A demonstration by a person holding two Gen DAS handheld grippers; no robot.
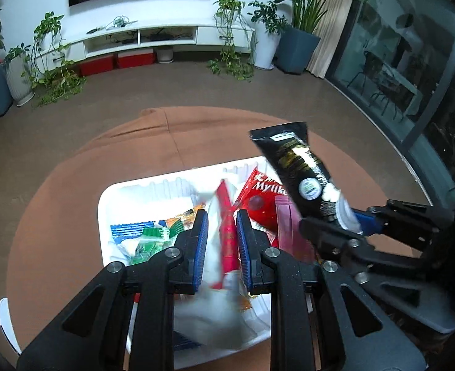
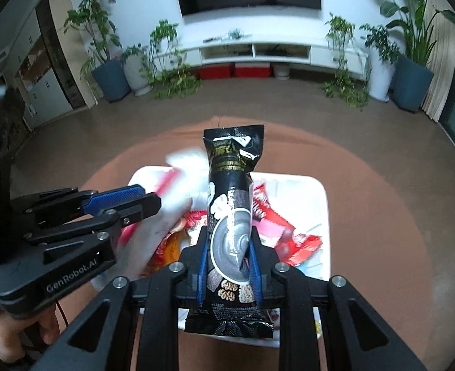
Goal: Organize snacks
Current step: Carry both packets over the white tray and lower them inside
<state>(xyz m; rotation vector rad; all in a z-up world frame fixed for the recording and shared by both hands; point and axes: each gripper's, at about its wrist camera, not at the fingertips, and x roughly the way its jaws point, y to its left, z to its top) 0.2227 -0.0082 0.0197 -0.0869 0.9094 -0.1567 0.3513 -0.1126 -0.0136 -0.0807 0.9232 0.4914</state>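
While clamped, black packet (image 2: pixel 232 216) between jaws.

Both fisheye views were evenly lit indoors with dark vignetted corners and bowed edges, the white bin (image 1: pixel 110 198) blew out near clipping, the red-and-white packet (image 2: pixel 171 204) smeared with motion blur, and the window (image 1: pixel 391 71) showed dim reflections.
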